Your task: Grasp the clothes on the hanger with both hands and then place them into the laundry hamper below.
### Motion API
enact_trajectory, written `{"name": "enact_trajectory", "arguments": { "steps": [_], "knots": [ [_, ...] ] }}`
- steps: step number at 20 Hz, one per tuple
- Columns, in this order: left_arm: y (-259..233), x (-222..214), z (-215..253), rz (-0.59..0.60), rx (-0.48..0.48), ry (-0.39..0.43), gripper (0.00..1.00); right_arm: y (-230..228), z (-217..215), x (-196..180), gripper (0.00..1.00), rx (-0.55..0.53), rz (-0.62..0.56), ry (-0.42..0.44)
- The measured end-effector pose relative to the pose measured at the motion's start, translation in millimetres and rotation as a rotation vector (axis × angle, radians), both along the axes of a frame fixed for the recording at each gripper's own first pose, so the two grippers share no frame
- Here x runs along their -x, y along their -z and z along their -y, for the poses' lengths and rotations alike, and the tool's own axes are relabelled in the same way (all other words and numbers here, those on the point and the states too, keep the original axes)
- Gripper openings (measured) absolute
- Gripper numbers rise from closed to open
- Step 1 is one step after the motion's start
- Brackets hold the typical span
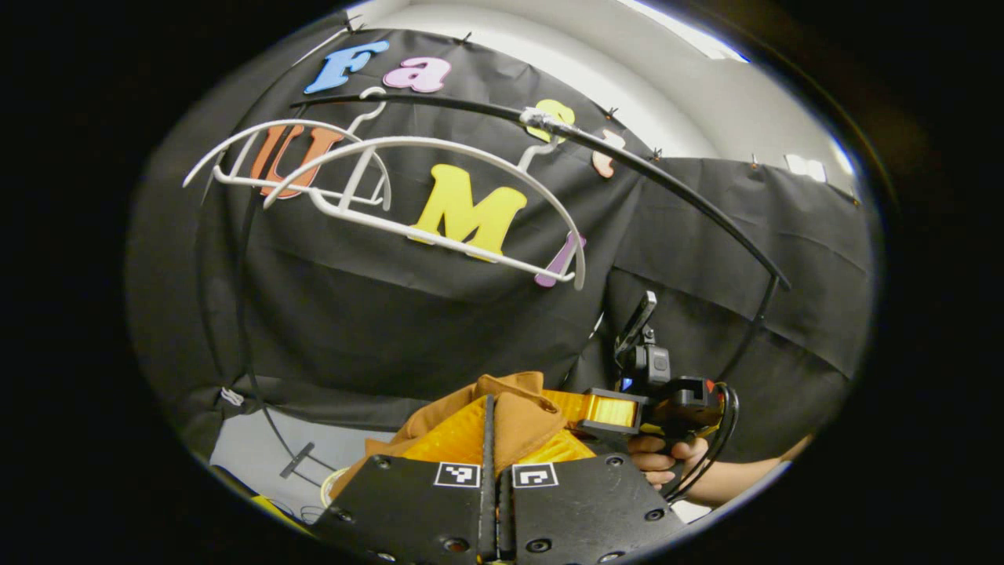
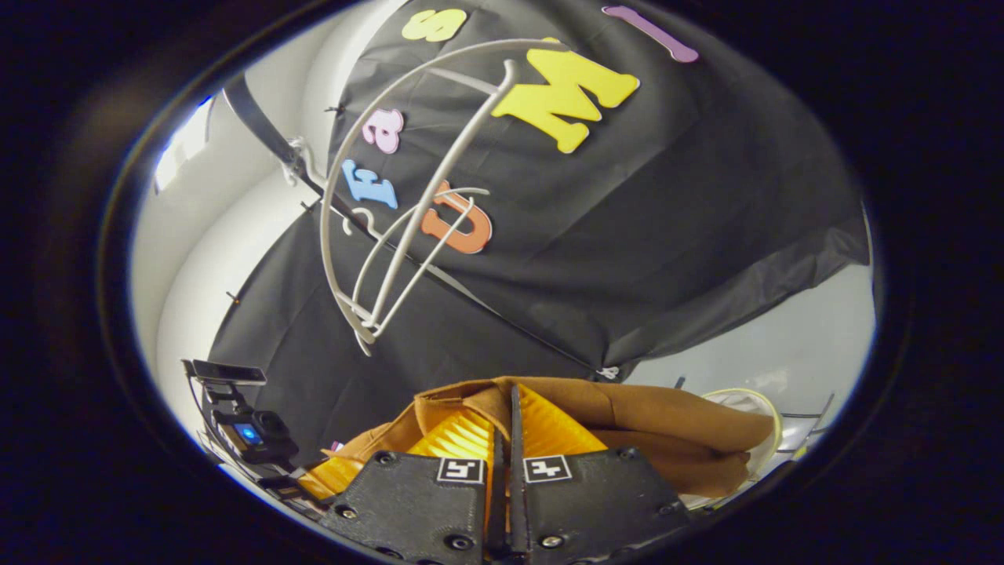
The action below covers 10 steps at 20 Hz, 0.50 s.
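Left gripper (image 1: 496,439): fingers drawn together with a fold of the brown cloth garment (image 1: 514,420) pinched between them; yellow ribbed pads lie against the cloth on both sides.
Right gripper (image 2: 507,435): fingers likewise closed on the same garment, cloth bunched between the yellow pads and trailing off to the right of the fingers.
Other unit: in the left gripper view, the right gripper sits just right of the fingers, gripped by a hand (image 1: 663,459), its orange finger touching the garment.
Hangers: two white plastic hangers (image 1: 427,200) hang bare on the black rail (image 1: 667,184), well above the fingers in both views.
Hamper: a pale rounded rim (image 2: 765,408), judged to be the laundry hamper, shows beyond the right end of the garment, low and right of the right fingers.
Progress: two-handed grasp made and garment off the hanger, judging by the bare hangers; lowering into the hamper and release are left.
Garment condition: soft, matte brown fabric, crumpled and folded, slack between the two grips.
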<state>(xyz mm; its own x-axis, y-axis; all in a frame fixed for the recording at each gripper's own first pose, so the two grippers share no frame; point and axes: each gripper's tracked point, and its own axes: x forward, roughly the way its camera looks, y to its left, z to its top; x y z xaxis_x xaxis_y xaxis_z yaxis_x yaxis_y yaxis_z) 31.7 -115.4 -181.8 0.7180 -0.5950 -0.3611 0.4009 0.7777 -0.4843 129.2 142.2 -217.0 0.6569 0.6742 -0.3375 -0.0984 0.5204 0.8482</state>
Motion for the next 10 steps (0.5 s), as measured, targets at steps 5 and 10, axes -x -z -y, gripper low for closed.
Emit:
{"name": "enact_trajectory", "arguments": {
  "steps": [5, 10],
  "knots": [
    [47, 9, -2, -0.069, -0.082, 0.021, 0.01, 54, 4, 6, 0.05, 0.073, -0.109, 0.002],
    [94, 17, -4, -0.139, -0.175, 0.034, 0.01, 101, 11, 15, 0.06, 0.147, -0.217, 0.01]
  ]
}}
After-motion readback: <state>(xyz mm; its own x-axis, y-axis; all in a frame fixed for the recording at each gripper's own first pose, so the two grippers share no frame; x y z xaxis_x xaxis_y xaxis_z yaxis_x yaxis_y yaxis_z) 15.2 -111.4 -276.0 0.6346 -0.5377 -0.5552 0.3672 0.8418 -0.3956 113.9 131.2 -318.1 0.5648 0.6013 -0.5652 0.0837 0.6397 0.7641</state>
